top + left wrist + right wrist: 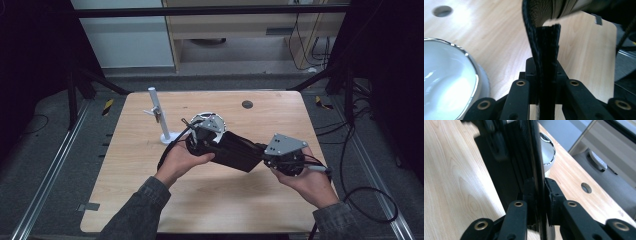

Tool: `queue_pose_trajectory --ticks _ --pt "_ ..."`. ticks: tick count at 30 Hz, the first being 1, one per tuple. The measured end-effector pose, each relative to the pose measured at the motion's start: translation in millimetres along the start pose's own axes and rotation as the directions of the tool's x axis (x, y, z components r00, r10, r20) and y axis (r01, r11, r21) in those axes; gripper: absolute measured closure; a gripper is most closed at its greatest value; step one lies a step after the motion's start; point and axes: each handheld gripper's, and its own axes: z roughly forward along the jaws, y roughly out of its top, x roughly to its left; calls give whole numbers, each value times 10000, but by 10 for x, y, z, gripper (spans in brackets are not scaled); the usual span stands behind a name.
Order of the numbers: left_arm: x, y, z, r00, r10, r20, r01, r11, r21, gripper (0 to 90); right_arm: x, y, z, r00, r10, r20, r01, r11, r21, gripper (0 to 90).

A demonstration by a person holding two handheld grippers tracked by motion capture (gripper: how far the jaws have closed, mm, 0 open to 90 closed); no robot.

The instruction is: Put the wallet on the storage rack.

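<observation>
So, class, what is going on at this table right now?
A person holds a claw in each hand over a wooden table. The left claw and the right claw each pinch an end of a black pouch, held up between them. A metal bowl and a white stand sit behind.

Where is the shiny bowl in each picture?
High view: the shiny bowl sits mid-table, just behind the left tongs.
Left gripper view: it is at the lower left.
Right gripper view: its rim peeks out right of the black pouch, upper middle.
Shared landmark: the round hole in the table.
</observation>
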Motion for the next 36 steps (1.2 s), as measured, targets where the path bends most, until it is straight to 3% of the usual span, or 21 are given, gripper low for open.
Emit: queue_pose_trajectory --ticks 1,2,3,4,5,8,9,12,13,15,16,20,21,22,23,24,25,28,29,32,36 --pt "19 37 -34 9994 305 -164 -305 9995 44 802 8 -23 22 10000 80 -57 -80 10000 42 756" --pt "2 52 -57 9993 129 -347 -126 9999 90 804 37 -70 72 9995 237 -212 -236 9997 61 698" --pt "-18 95 -114 9972 -292 -693 311 9992 267 804 53 -93 100 9991 275 -333 -272 9996 88 664" --pt "-18 95 -114 9972 -292 -693 311 9992 267 805 53 -93 100 9991 275 -333 -272 9996 88 664" --pt "29 138 -163 9957 -129 -922 169 9989 430 805 91 -138 150 9983 394 -432 -390 9992 118 550" --pt "70 182 -226 9939 -37 -1106 98 9984 549 806 120 -187 188 9961 670 -570 -665 9977 110 489" --pt "88 224 -297 9914 -31 -1309 111 9981 605 806 150 -254 226 9937 897 -669 -893 9960 92 420" --pt "95 267 -369 9893 51 -1456 60 9972 752 806 176 -330 256 9931 1043 -536 -1042 9945 53 354" --pt "95 300 -443 9862 187 -1647 -24 9951 986 806 194 -437 292 9900 1368 -349 -1368 9906 21 308" --pt "107 305 -519 9839 161 -1777 17 9950 995 805 195 -534 321 9845 1752 -19 -1752 9845 6 266" --pt "107 305 -519 9839 161 -1777 17 9950 995 805 195 -534 321 9845 1752 -19 -1752 9845 6 266" --pt "120 314 -662 9811 68 -1933 130 9948 1010 805 175 -771 380 9544 2846 902 -2840 9586 -198 208" --pt "126 322 -714 9787 116 -2052 115 9937 1112 805 161 -861 399 9354 3348 1135 -3313 9423 -483 200" --pt "130 325 -739 9776 111 -2101 133 9934 1141 805 161 -861 399 9354 3348 1135 -3313 9423 -483 200" --pt "144 332 -796 9752 76 -2213 186 9930 1162 804 152 -957 423 9146 3796 1395 -3747 9252 -604 198" --pt "144 332 -796 9752 76 -2213 186 9930 1162 804 152 -957 423 9146 3796 1395 -3747 9252 -604 198" --pt "163 342 -855 9721 53 -2346 239 9923 1214 804 132 -1027 442 9015 3998 1658 -3966 9164 -533 185" --pt "184 363 -911 9694 -6 -2454 313 9921 1211 804 114 -1054 448 8952 4063 1831 -4058 9130 -421 176" --pt "195 384 -941 9676 2 -2526 327 9915 1260 805 93 -1090 440 8861 4169 2027 -4175 9077 -418 174" --pt "228 427 -997 9656 48 -2598 294 9914 1275 804 84 -1142 447 8752 4331 2157 -4371 8989 -312 174" --pt "268 431 -1038 9637 46 -2668 297 9918 1244 804 85 -1208 462 8690 4365 2332 -4462 8949 -123 175"
